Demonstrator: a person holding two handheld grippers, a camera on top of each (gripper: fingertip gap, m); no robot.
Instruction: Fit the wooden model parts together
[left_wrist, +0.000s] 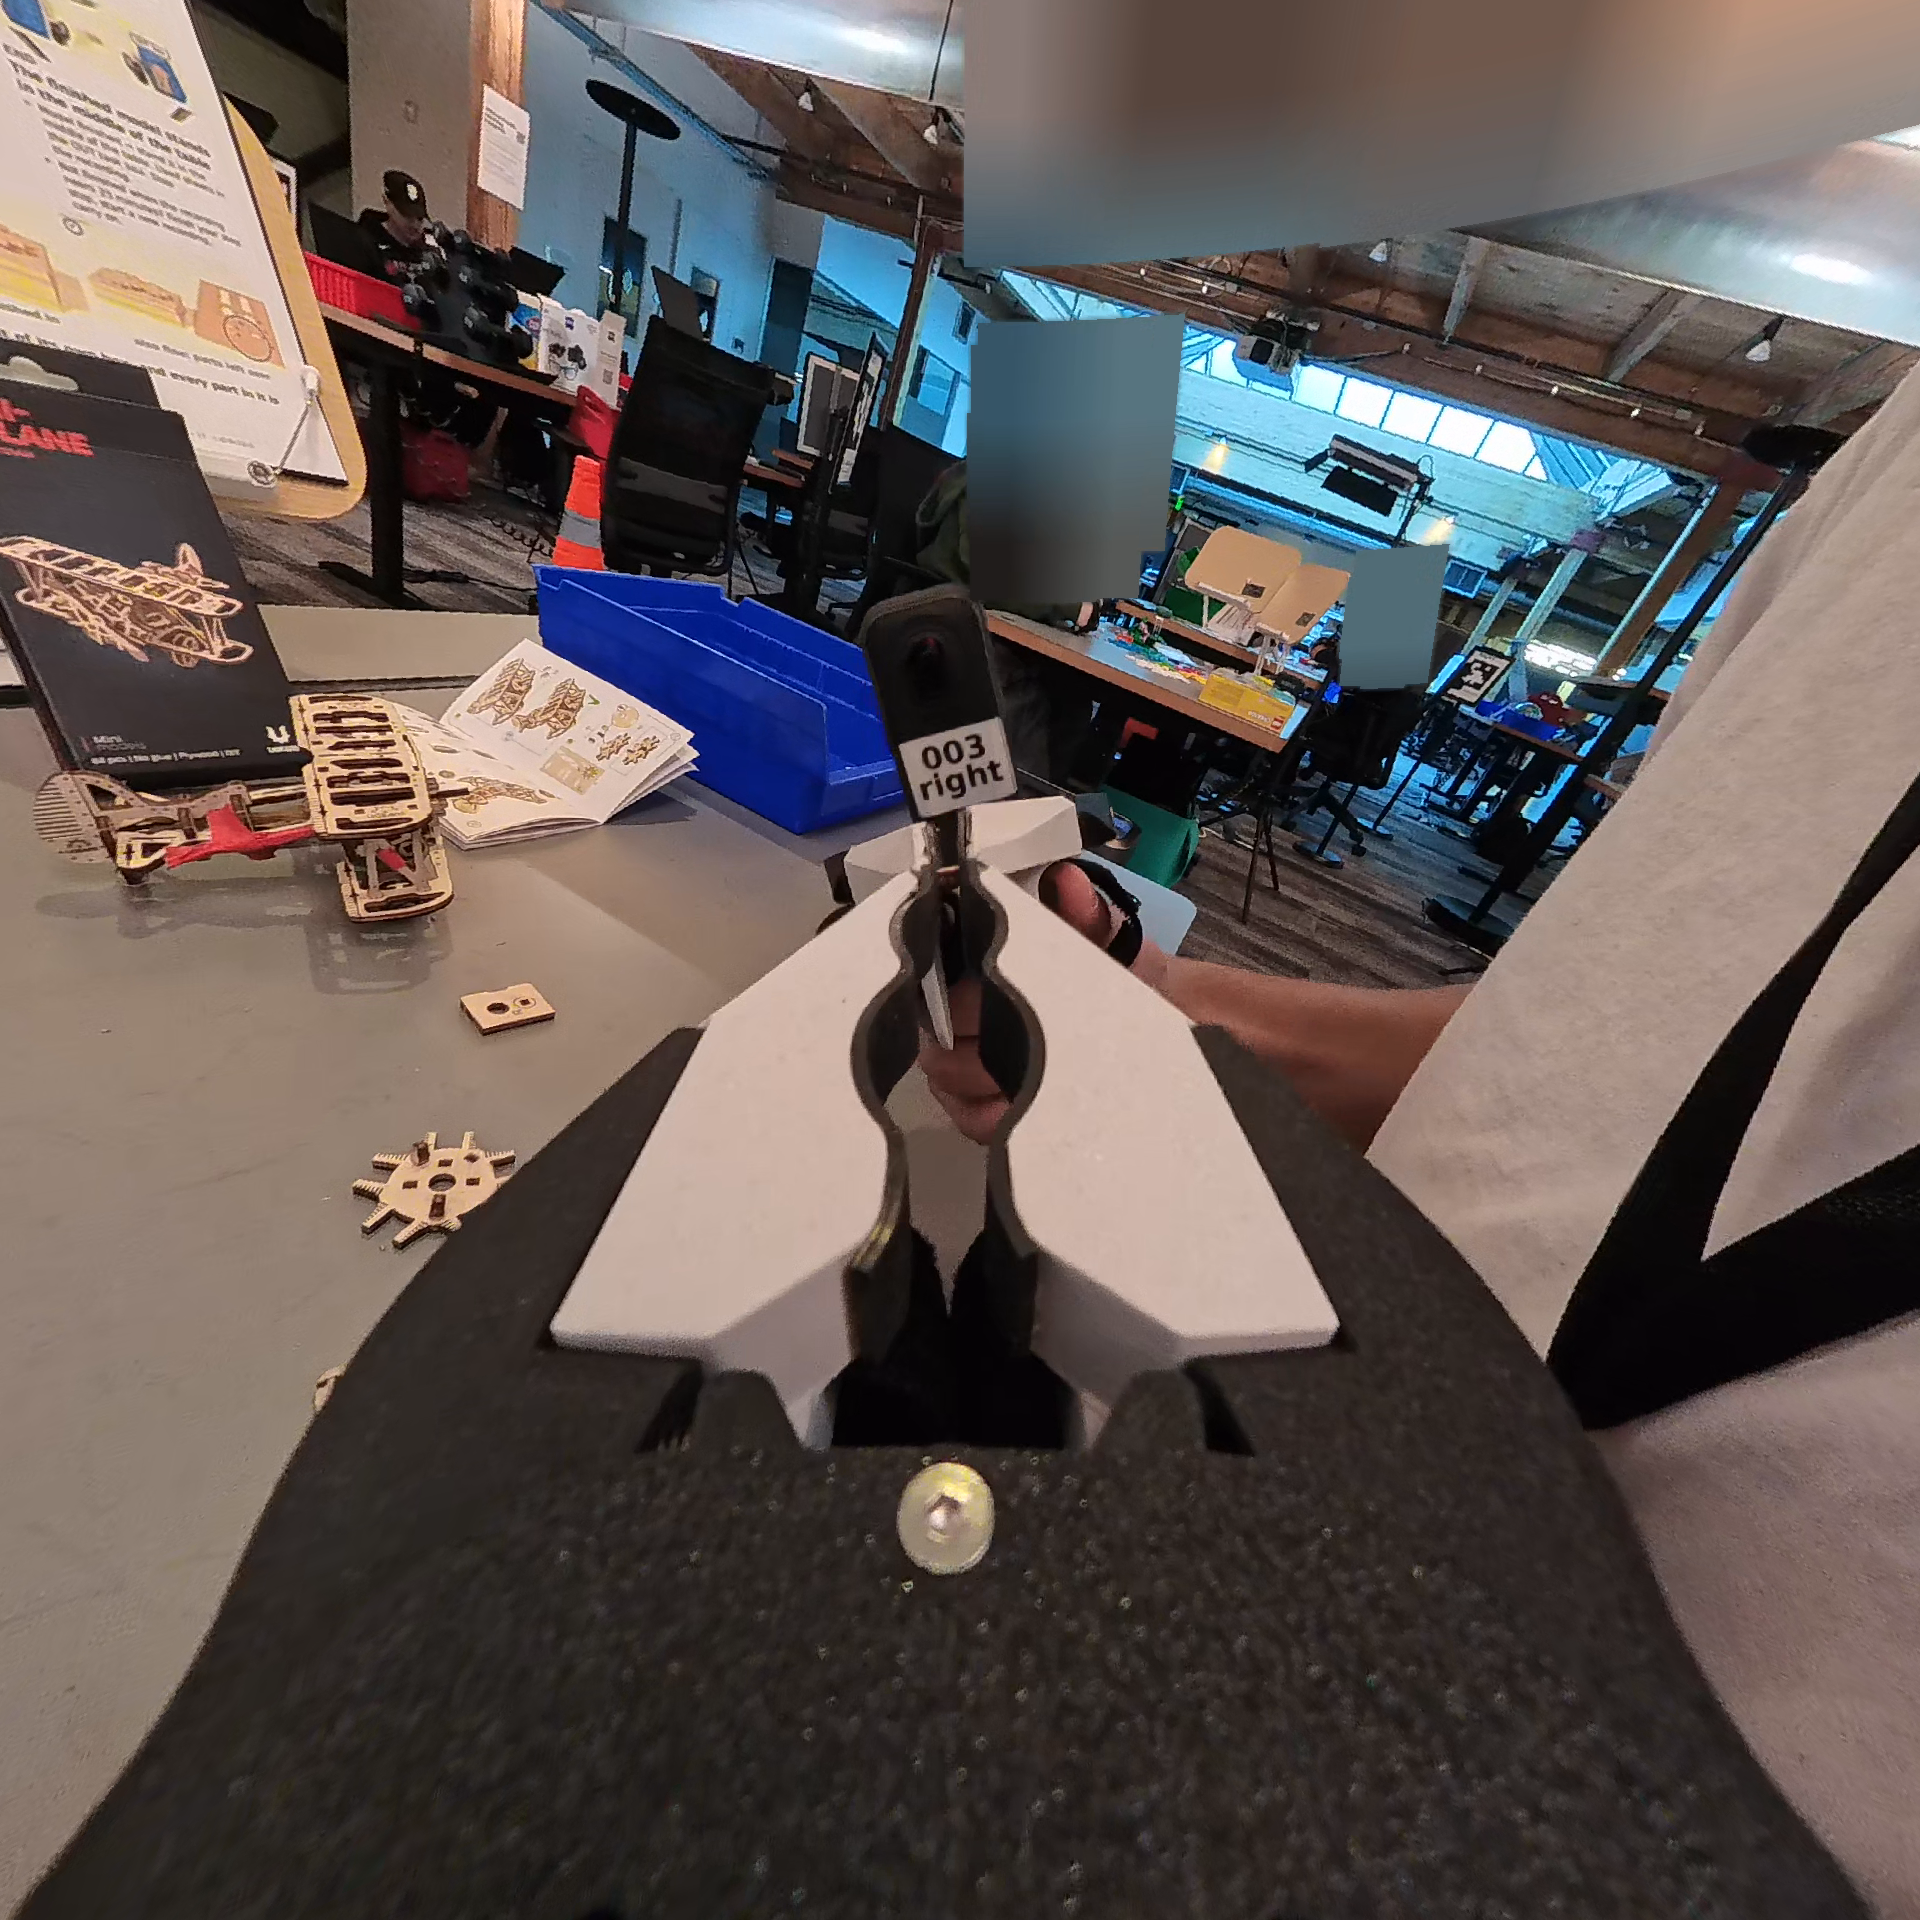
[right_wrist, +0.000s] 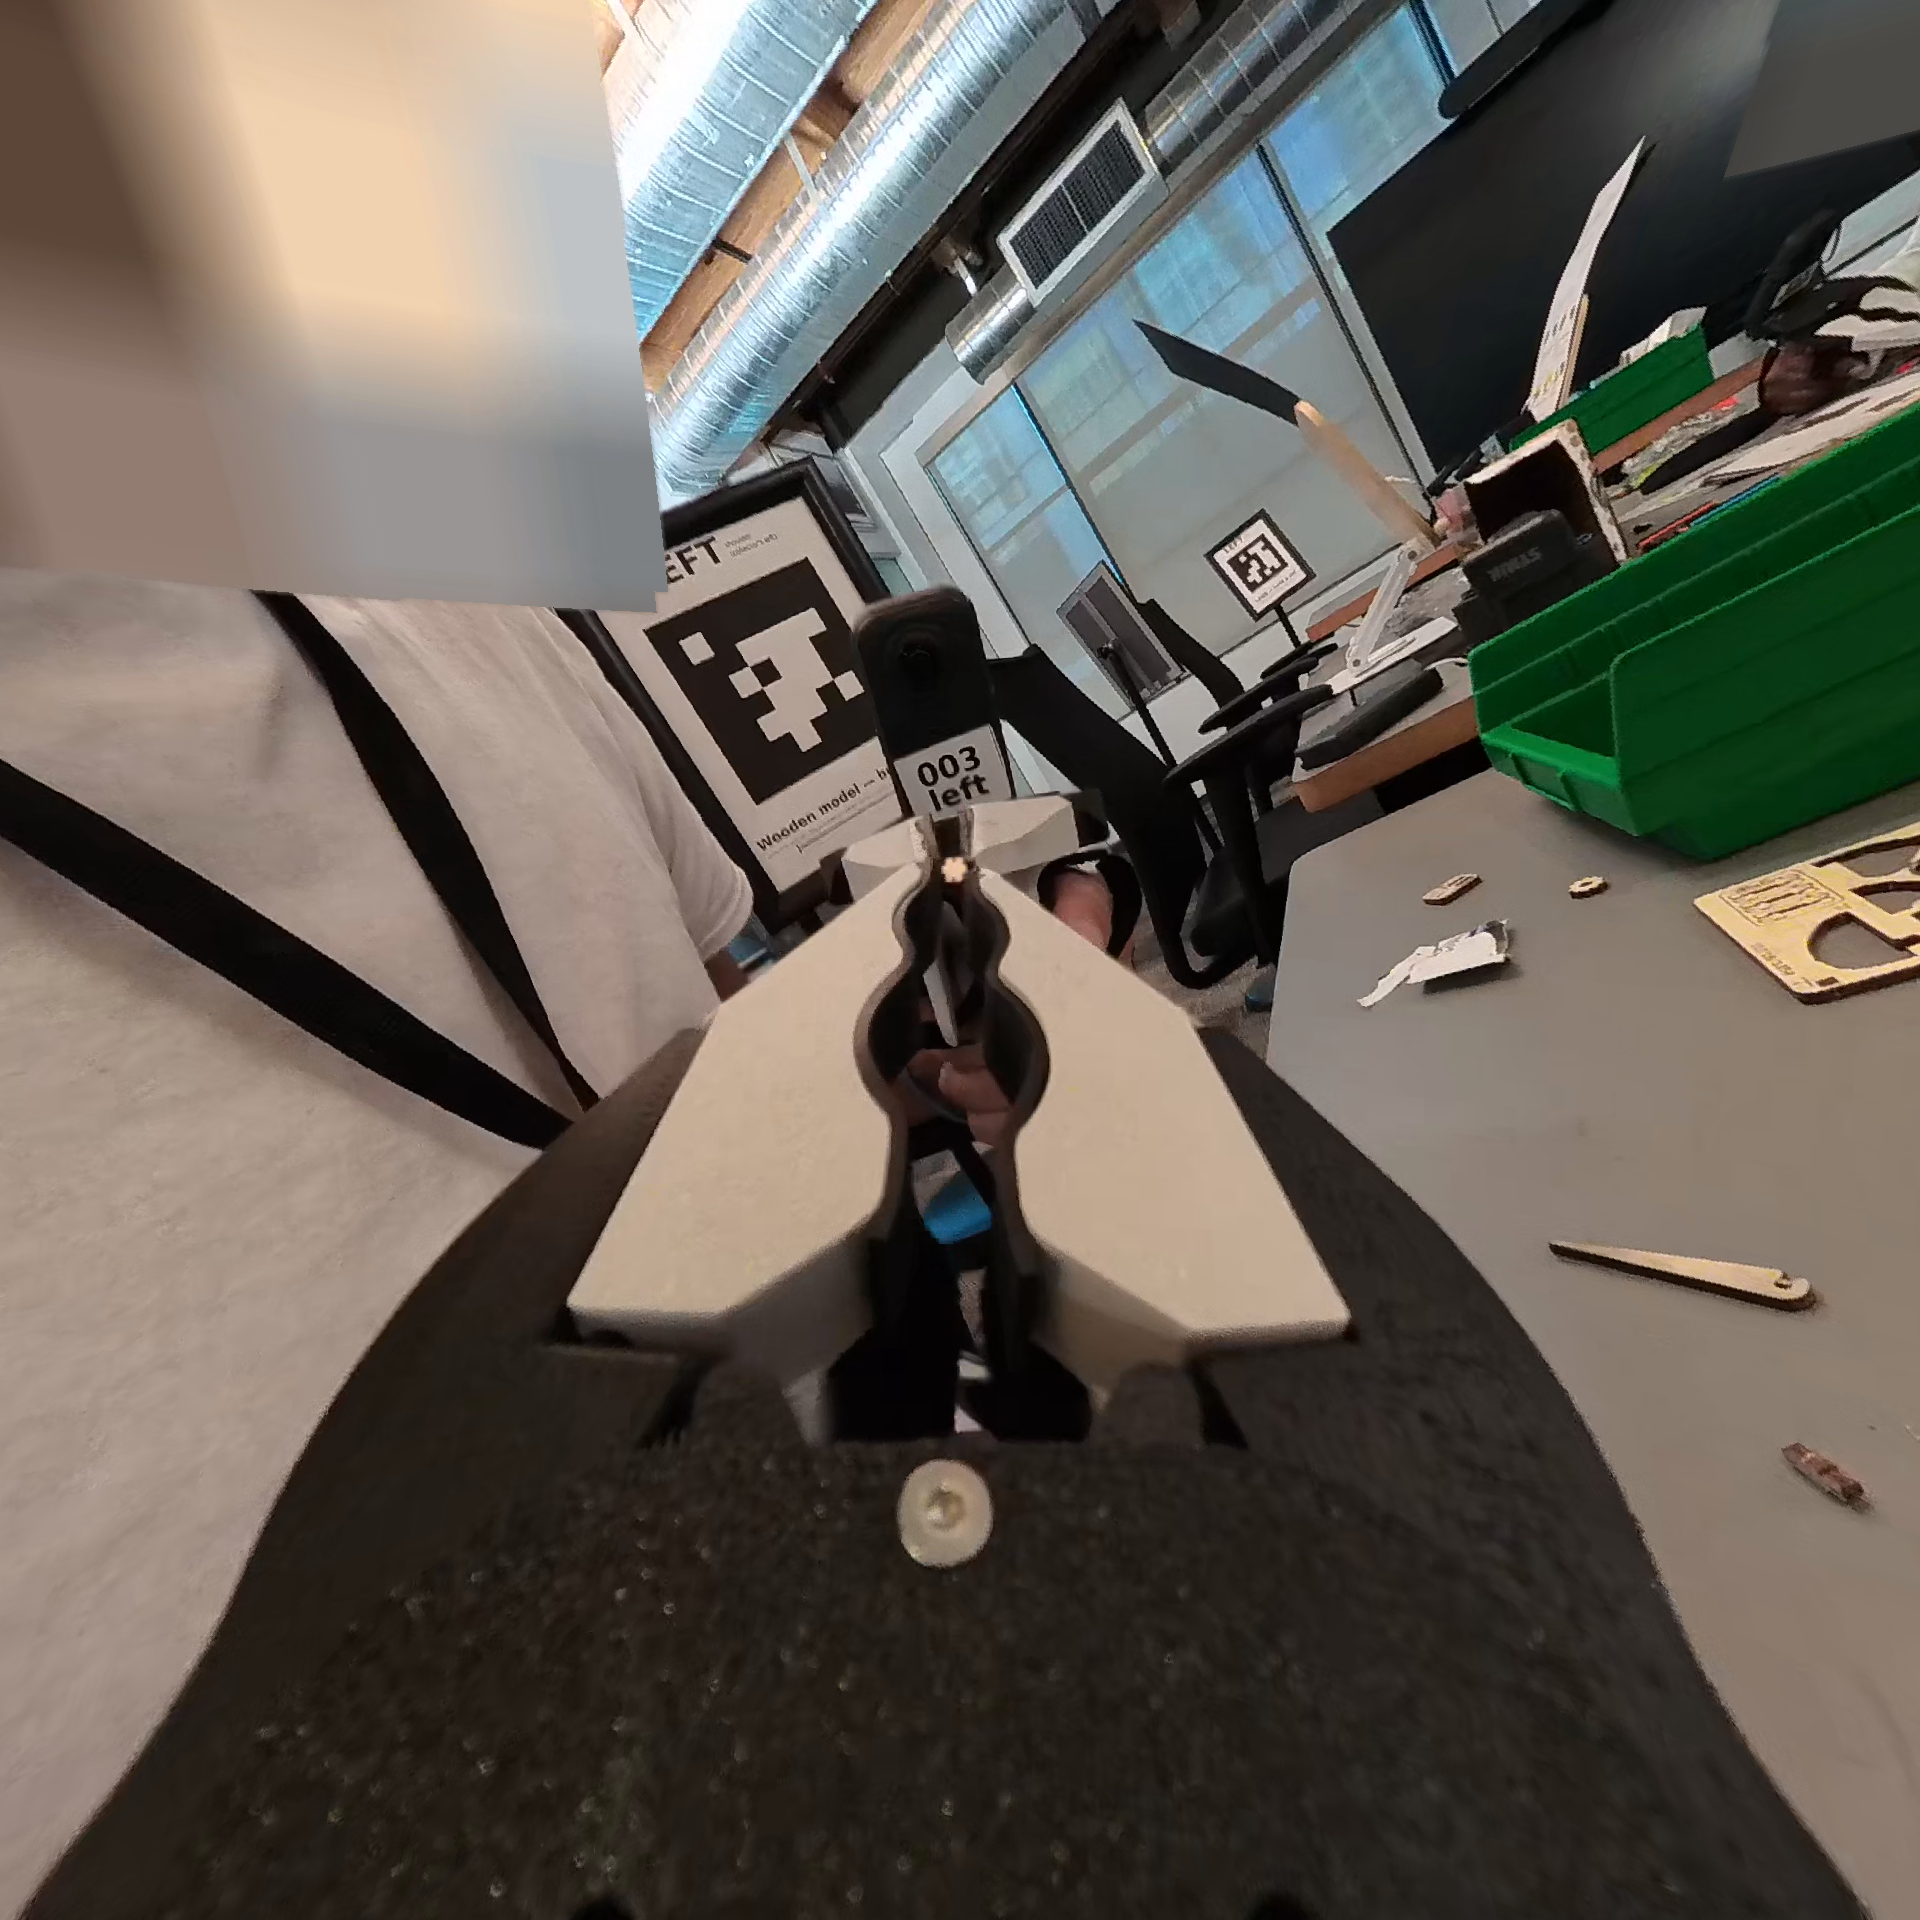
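The two grippers meet tip to tip in mid-air at frame centre in both views. The right gripper (right_wrist: 948, 868) has its fingers closed narrow on a tiny toothed wooden gear (right_wrist: 951, 871). The left gripper (left_wrist: 940, 883) is also closed narrow; what it pinches I cannot tell. At left, a largely built wooden biplane (left_wrist: 281, 805) sits on the worktop (left_wrist: 208, 1091). A spoked wheel piece (left_wrist: 434, 1184), a small plate (left_wrist: 507, 1008) and a part-punched sheet (right_wrist: 1818, 925) remain loose, so assembly looks unfinished.

Running off the right edge: flat pale laser-cut wooden sheet (right_wrist: 1829, 930). Showing too small to identify: tiny pale wooden piece (right_wrist: 951, 871) pinched at right claw (right_wrist: 948, 883) tips.
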